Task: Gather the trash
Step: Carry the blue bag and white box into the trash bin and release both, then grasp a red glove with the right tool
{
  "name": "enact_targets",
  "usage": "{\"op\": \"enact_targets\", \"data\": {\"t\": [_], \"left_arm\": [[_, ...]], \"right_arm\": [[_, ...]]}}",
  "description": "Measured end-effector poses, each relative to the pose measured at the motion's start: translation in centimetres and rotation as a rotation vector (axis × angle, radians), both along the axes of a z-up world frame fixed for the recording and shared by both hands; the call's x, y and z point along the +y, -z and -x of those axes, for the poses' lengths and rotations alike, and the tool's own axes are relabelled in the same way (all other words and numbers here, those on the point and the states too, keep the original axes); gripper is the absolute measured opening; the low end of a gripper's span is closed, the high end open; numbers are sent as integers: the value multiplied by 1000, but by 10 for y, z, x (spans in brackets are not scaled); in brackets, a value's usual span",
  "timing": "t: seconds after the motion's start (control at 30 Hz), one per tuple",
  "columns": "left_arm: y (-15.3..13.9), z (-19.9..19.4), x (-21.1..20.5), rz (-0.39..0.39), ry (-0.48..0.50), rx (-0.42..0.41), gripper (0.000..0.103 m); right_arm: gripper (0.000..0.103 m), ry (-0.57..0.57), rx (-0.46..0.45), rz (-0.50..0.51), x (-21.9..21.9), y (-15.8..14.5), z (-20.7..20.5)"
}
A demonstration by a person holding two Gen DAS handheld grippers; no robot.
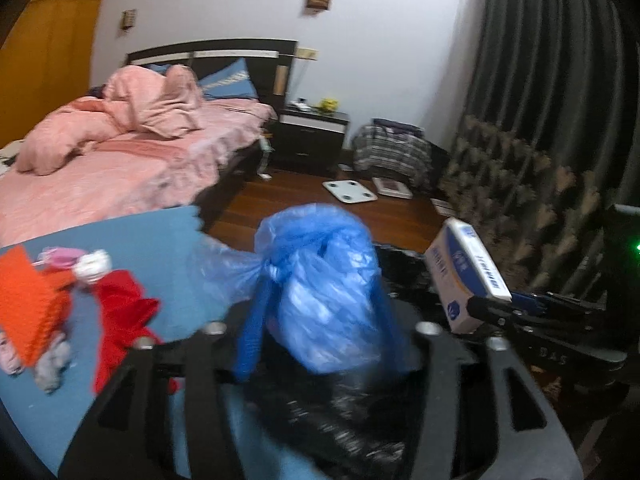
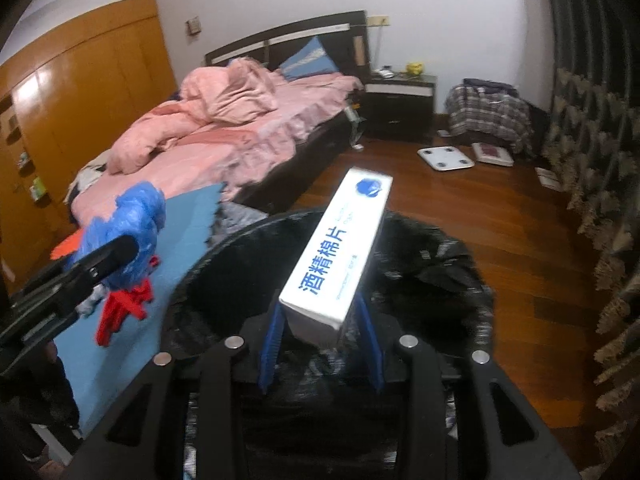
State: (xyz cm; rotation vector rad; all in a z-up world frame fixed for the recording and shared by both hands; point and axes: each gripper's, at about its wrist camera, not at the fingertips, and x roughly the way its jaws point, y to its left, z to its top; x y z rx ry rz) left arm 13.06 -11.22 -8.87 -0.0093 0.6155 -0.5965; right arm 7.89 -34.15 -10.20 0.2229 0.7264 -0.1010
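Observation:
A knotted blue plastic bag sits between the blue fingers of my left gripper, whose jaws stand wide around it; blur hides whether the pads touch it. It hangs over the rim of a bin lined with a black trash bag. The right wrist view shows the same blue bag at the left, beside a left finger. My right gripper is shut on a long white box with blue print, held over the black liner. The box also appears at the right of the left wrist view.
A blue mat to the left carries a red cloth, an orange piece and small pink and white things. Beyond lie a pink bed, a nightstand, a floor scale and dark curtains.

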Motion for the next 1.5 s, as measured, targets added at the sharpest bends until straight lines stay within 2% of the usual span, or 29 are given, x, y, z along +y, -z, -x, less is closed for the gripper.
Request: {"op": "enact_targets", "data": {"t": [0.03, 0.1, 0.17, 0.23, 0.33, 0.43, 0.63, 0.77, 0.97, 1.07, 1.27, 1.37, 1.5], "left_arm": [[0, 0, -4, 10, 14, 1, 72], [0, -1, -3, 17, 17, -1, 77], [0, -1, 3, 18, 5, -6, 81], [1, -2, 16, 9, -28, -7, 85], [4, -3, 45, -11, -114, -12, 90], [8, -3, 81, -40, -213, -14, 93], [18, 0, 152, -105, -391, -19, 93], [22, 8, 189, -157, -482, -28, 93], [27, 12, 236, -175, -587, -15, 93], [29, 11, 251, -176, -620, -5, 93], [41, 6, 274, -182, -654, 21, 93], [48, 4, 280, -186, -665, 34, 83], [55, -1, 287, -184, -673, 56, 82]], "right_arm": [[40, 12, -3, 5, -4, 0, 1], [59, 44, -10, 17, -12, 0, 4], [69, 71, -26, 28, -17, -1, 5], [86, 76, -36, 34, -17, -3, 4], [97, 72, -59, 44, -9, -7, 2], [97, 33, -73, 37, 7, -9, -4], [97, -98, -100, 5, 66, -13, -24], [97, -199, -119, -16, 116, -15, -43], [97, -334, -130, -21, 188, -7, -69], [95, -368, -112, -19, 214, 3, -83], [81, -400, -54, 5, 247, 33, -111], [73, -410, -26, 13, 258, 45, -124], [67, -417, 7, 31, 267, 59, -139]]}}
